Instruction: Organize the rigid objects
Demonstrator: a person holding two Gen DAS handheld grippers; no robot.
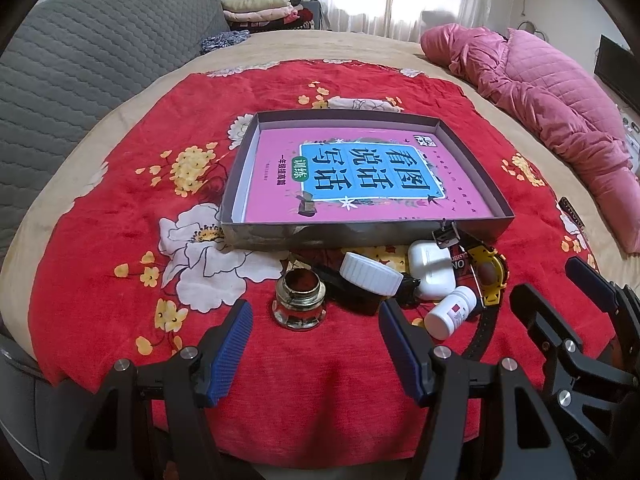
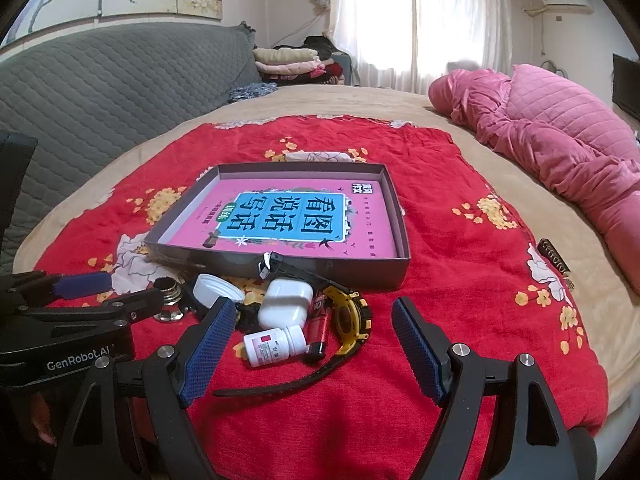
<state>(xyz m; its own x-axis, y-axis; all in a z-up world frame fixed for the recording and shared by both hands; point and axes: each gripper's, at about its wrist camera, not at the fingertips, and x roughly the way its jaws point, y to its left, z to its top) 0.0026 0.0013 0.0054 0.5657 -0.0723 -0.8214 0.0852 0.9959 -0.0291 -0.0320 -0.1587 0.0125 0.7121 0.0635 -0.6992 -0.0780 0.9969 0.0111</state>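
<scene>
A shallow grey box holds a pink book on the red floral cloth. In front of it lie a glass ink jar, a white-capped dark bottle, a white earbud case, a small white pill bottle, a red lighter and a yellow-black watch. My left gripper is open just before the jar. My right gripper is open, with the pill bottle, lighter and watch just ahead between its fingers.
The cloth covers a round beige bed. A pink quilt lies at the right, a grey headboard at the left. Folded clothes sit at the back. A small dark object lies at the cloth's right edge.
</scene>
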